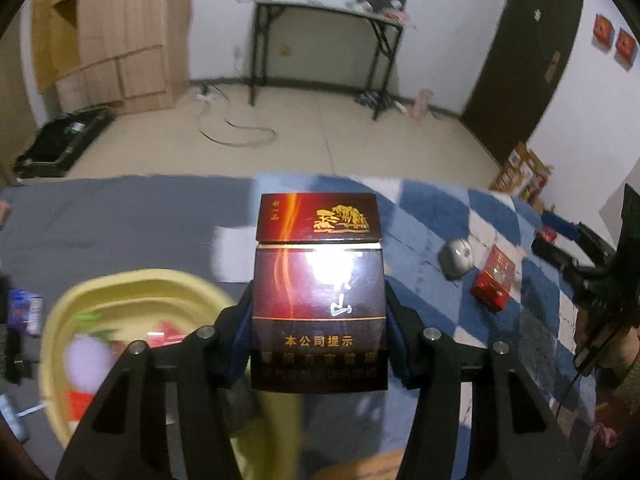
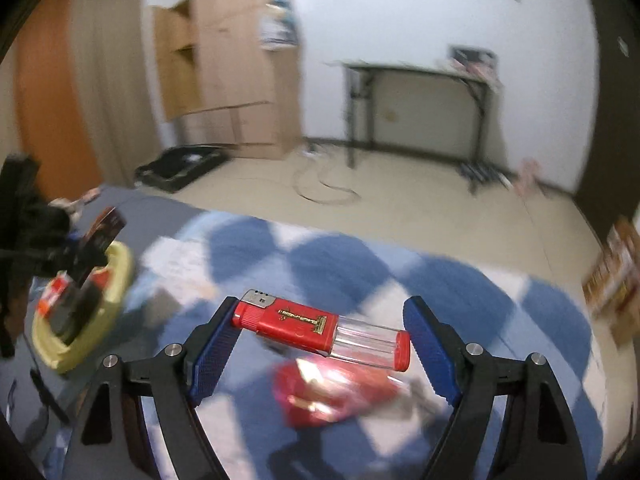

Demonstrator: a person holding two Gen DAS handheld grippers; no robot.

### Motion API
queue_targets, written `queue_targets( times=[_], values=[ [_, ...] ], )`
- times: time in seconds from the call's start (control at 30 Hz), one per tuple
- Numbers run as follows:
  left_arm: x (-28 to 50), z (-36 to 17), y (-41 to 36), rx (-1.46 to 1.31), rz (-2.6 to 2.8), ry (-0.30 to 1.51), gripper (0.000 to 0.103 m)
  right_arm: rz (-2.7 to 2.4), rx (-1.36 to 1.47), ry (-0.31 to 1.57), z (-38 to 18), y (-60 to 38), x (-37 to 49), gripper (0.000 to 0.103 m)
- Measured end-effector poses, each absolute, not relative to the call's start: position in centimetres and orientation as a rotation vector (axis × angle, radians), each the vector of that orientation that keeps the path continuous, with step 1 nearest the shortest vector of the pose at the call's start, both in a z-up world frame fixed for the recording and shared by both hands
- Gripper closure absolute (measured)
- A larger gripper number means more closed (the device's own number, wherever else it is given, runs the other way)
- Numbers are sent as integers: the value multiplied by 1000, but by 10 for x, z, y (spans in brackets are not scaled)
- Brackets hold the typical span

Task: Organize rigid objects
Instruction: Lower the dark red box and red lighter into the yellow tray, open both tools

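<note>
Between the blue pads of the left gripper (image 1: 319,320) a dark maroon cigarette pack (image 1: 318,292) is clamped upright, lid at 12 o'clock, both pads pressed on its side faces; gripper is pitched down over the bed. Below it, at approx 8 o'clock, a yellow basin (image 1: 132,292) is seen w/ red packs and a pale blurred item inside. At 3 o'clock from the pack a silver round object (image 1: 458,258) and a red pack (image 1: 491,284) lie on the blue-and-white checked blanket (image 1: 432,216), close together but apart. At far 3 o'clock the right gripper's black frame is seen, blurred.

Across the right gripper (image 2: 320,338) a red lighter (image 2: 320,330) w/ clear tank is held crosswise, metal head at 9 o'clock against the left pad, red base cap at 3 o'clock; contact w/ the right pad cannot be made out clearly, a small gap seems visible, yet the lighter is carried off the blanket. Under it, at 6 o'clock, another red pack (image 2: 336,394) is blurred on the blanket. At 9 o'clock the left gripper w/ its pack is seen above the basin. Beyond the bed: folding table (image 1: 328,12) at 12 o'clock, wooden wardrobe (image 1: 116,28) at 10 o'clock, dark door (image 1: 532,60) at 2 o'clock
</note>
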State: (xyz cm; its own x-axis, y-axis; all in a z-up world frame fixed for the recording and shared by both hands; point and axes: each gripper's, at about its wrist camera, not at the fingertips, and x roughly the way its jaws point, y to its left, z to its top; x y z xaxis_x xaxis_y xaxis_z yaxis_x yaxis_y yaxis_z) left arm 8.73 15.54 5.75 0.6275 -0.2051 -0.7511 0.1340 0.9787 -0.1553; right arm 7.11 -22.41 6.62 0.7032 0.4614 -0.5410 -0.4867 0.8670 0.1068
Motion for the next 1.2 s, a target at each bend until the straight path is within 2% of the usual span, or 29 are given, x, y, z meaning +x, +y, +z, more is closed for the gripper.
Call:
queue_targets(
  times=[0.17,0.37,0.6,0.87,1.2],
  values=[
    [47,73,239,-133,-36,868,46,696,-98,561,88,-146,39,21],
    [-2,38,309,-204,92,949,46,835,-245,548,92,-51,8,21],
    [-16,-6,334,-156,123,1045,46,921,-470,561,94,55,14,21],
    [-6,-33,338,-194,49,1087,46,946,-698,721,66,158,55,21],
    [-5,-46,339,-206,28,1076,46,938,-822,826,35,204,75,20]
  ],
)
